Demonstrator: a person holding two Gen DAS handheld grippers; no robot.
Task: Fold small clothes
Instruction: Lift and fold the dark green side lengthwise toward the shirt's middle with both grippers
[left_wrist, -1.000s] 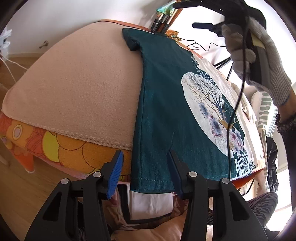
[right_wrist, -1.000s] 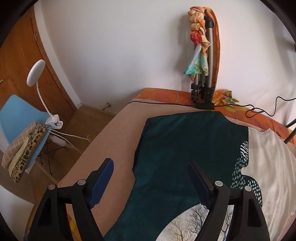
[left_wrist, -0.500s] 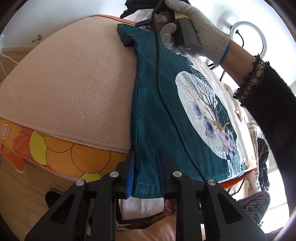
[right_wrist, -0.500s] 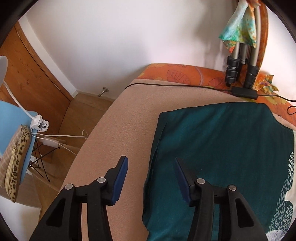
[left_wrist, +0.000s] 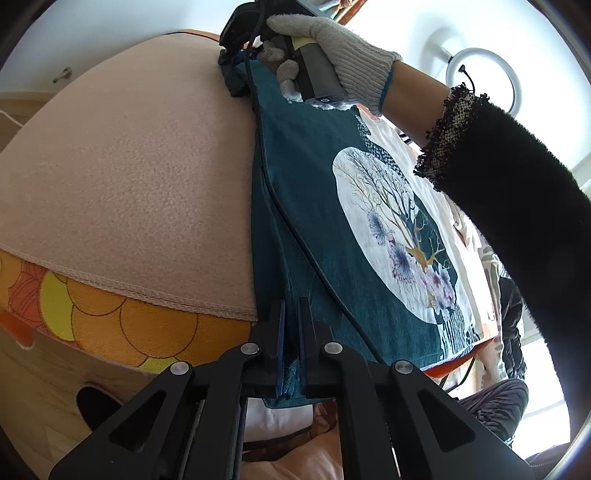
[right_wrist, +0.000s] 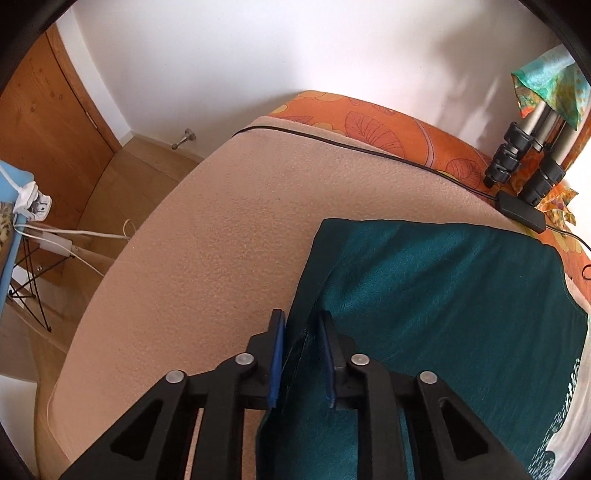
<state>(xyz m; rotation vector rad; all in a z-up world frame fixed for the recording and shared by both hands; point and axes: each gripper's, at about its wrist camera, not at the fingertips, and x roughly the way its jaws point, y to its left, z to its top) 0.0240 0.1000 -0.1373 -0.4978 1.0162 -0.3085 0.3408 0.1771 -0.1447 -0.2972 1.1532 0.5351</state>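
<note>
Beige blanket (left_wrist: 122, 177): teal shirt (left_wrist: 314, 206) edge pinched by left gripper (left_wrist: 291, 321) (hem) and right gripper (right_wrist: 301, 332), both just closed.

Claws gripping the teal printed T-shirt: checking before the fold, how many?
2. The left claw pinches the teal printed T-shirt at its near hem corner; the right claw pinches its far side edge.

The left tool (left_wrist: 290, 345) points downward, its jaws just closed to a narrow slit pinching fabric. The right tool (right_wrist: 301, 356), held by a gloved hand (left_wrist: 332, 55) with a dark sleeve (left_wrist: 517, 206) behind it, points steeply down, its jaws just closed on a fold of fabric.
</note>
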